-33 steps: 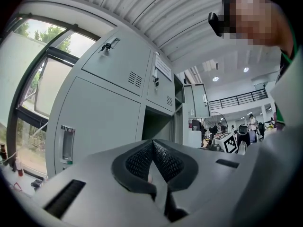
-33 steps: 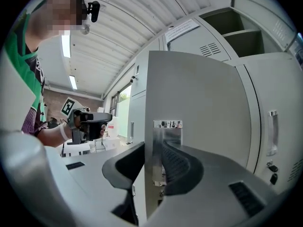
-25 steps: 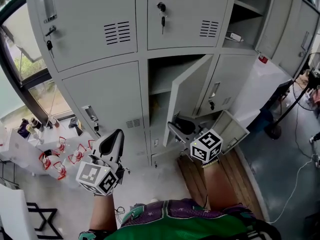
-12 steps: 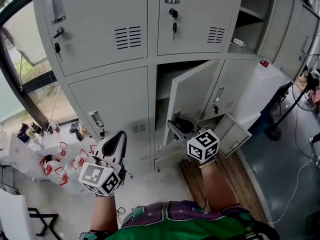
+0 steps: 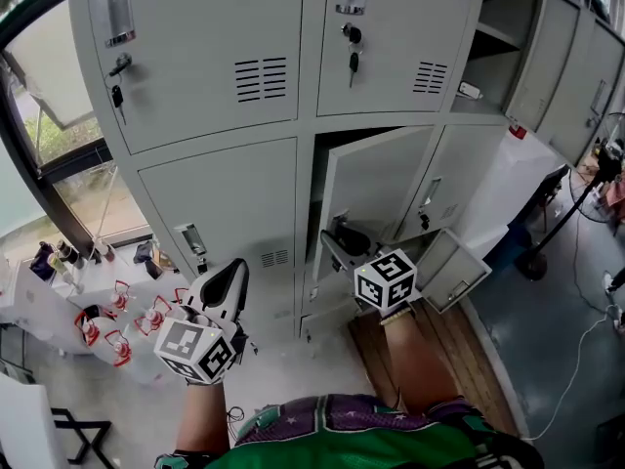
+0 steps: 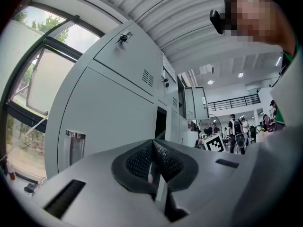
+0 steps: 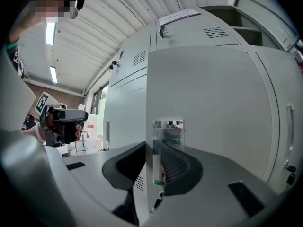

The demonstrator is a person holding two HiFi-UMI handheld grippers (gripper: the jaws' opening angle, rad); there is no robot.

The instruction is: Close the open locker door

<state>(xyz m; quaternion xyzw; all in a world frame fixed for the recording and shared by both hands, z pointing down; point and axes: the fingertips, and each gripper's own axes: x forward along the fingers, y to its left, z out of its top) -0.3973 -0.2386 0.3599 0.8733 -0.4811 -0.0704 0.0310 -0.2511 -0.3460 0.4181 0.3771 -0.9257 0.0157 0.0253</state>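
Observation:
The open grey locker door [image 5: 376, 189] hangs in the middle column, lower row, swung most of the way toward its dark opening [image 5: 327, 145]. My right gripper [image 5: 337, 240] is at the door's free edge, shut on it near the lower part. In the right gripper view the door [image 7: 208, 103] fills the frame, and its edge and metal handle plate [image 7: 168, 136] sit between the jaws of the right gripper [image 7: 154, 167]. My left gripper [image 5: 227, 283] hovers low in front of the closed left locker, shut on nothing; in its own view the left gripper [image 6: 152, 161] has its pads together.
A small bottom locker door [image 5: 451, 267] stands open at the right. An upper right locker [image 5: 493, 27] is open too. Keys [image 5: 353, 59] hang from the upper locks. A white table with cups [image 5: 107, 311] is at the left, a fan stand [image 5: 557, 223] at the right.
The open door has swung left toward its frame, narrowing the gap. My right gripper has moved left with it. The left gripper has stayed roughly in place.

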